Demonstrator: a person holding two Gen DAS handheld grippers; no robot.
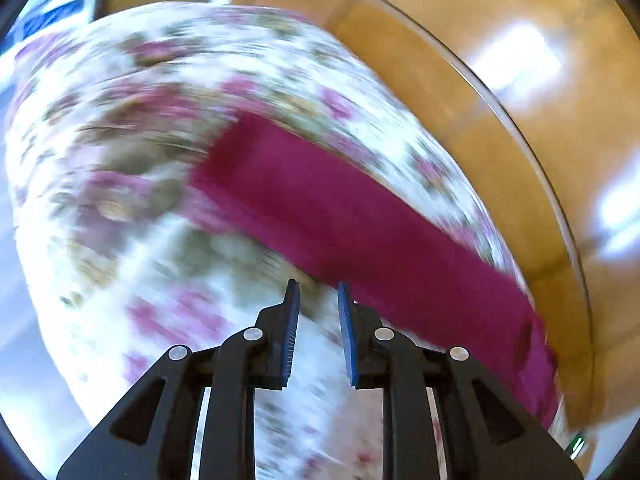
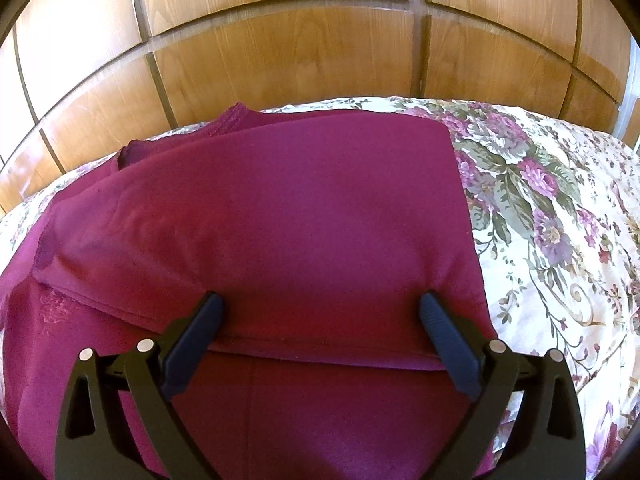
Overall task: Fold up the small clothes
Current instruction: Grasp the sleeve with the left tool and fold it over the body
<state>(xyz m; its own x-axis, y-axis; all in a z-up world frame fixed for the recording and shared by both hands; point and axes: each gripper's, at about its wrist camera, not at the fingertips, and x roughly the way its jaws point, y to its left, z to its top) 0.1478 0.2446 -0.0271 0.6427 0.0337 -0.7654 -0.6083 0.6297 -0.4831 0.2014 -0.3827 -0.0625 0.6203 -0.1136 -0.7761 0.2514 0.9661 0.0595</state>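
A magenta garment (image 2: 280,208) lies on a floral bedspread (image 2: 540,200), with one layer folded over the lower layer. My right gripper (image 2: 320,304) is wide open and empty just above the fold's near edge. In the blurred left wrist view the garment (image 1: 340,216) shows as a long band across the bedspread (image 1: 140,160). My left gripper (image 1: 318,292) is open with a narrow gap and empty, close to the garment's near edge, above the bedspread.
A wooden panelled wardrobe (image 2: 300,40) stands right behind the bed's far edge and also shows in the left wrist view (image 1: 480,80). Bare bedspread lies to the right of the garment.
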